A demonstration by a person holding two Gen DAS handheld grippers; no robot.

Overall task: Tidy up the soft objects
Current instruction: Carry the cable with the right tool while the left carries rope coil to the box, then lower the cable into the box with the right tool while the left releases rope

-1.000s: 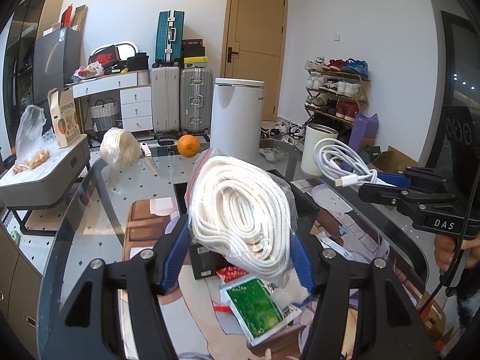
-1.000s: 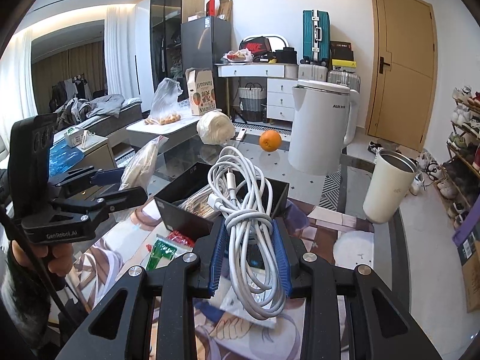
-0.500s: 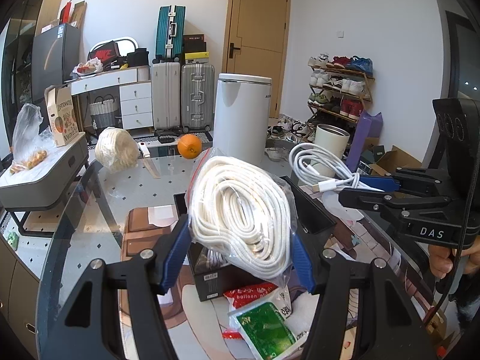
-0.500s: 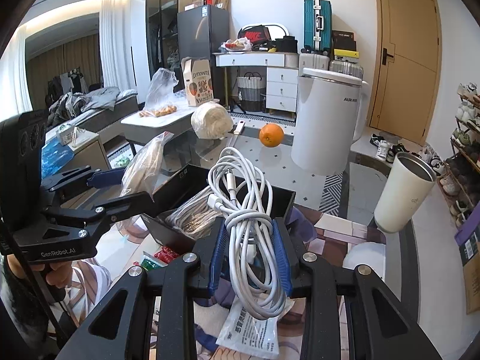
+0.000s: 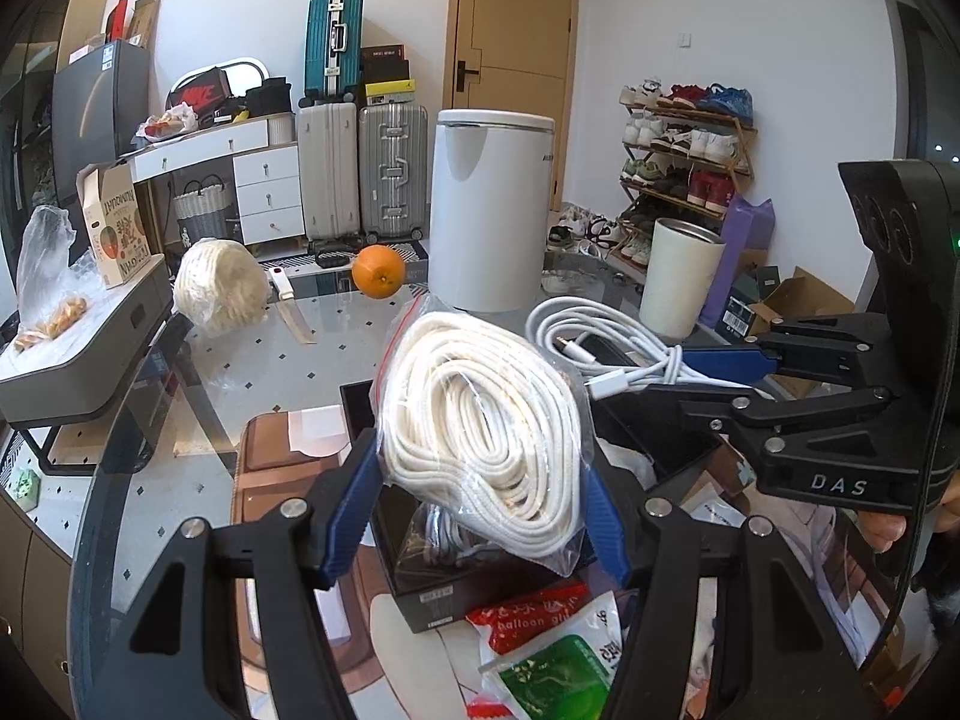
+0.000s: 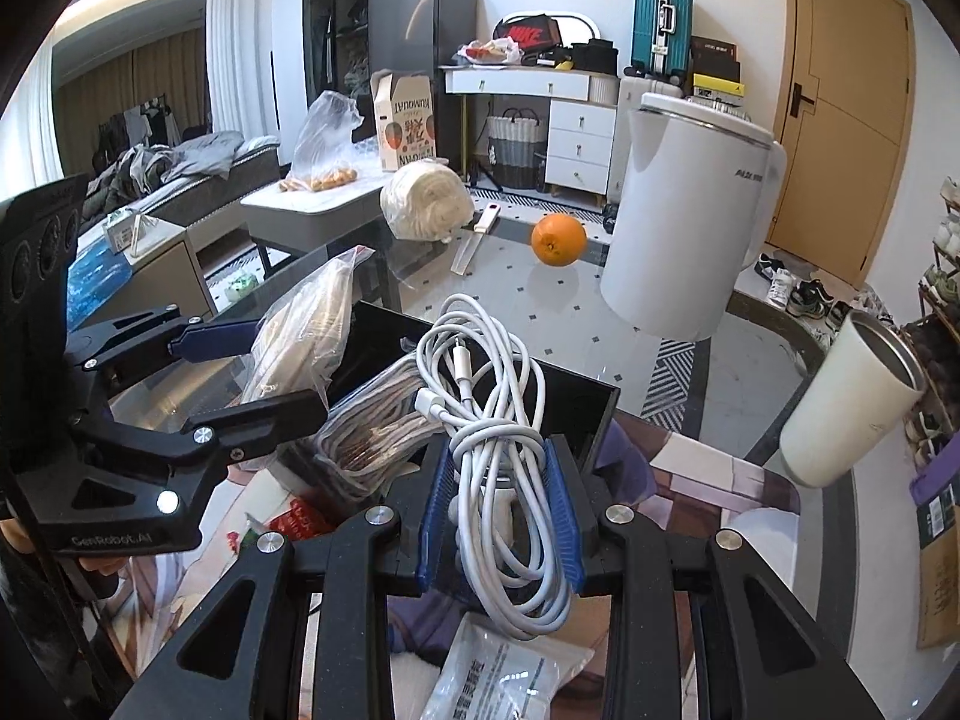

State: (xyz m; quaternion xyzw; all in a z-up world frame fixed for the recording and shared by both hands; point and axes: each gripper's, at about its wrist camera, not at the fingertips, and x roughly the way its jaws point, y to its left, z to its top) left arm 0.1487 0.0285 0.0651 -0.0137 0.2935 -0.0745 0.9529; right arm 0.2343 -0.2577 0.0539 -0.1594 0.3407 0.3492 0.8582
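My left gripper (image 5: 480,510) is shut on a clear bag of coiled white rope (image 5: 486,426) and holds it above a black open box (image 5: 420,570). My right gripper (image 6: 498,516) is shut on a coiled white charging cable (image 6: 486,420), held over the same black box (image 6: 576,402). A bagged bundle of grey-white cord (image 6: 372,432) lies inside the box. In the left wrist view the right gripper (image 5: 720,372) and its cable (image 5: 594,336) sit to the right; in the right wrist view the left gripper (image 6: 240,372) and its rope bag (image 6: 306,330) sit to the left.
On the glass table stand a white kettle (image 5: 489,210), an orange (image 5: 378,271), a bagged white roll (image 5: 219,288), a knife (image 5: 291,306) and a cream cup (image 5: 681,279). Snack packets (image 5: 552,654) and a white packet (image 6: 504,672) lie near the front edge.
Both grippers have moved forward and closer together over the black box, still holding the rope bag and the cable.
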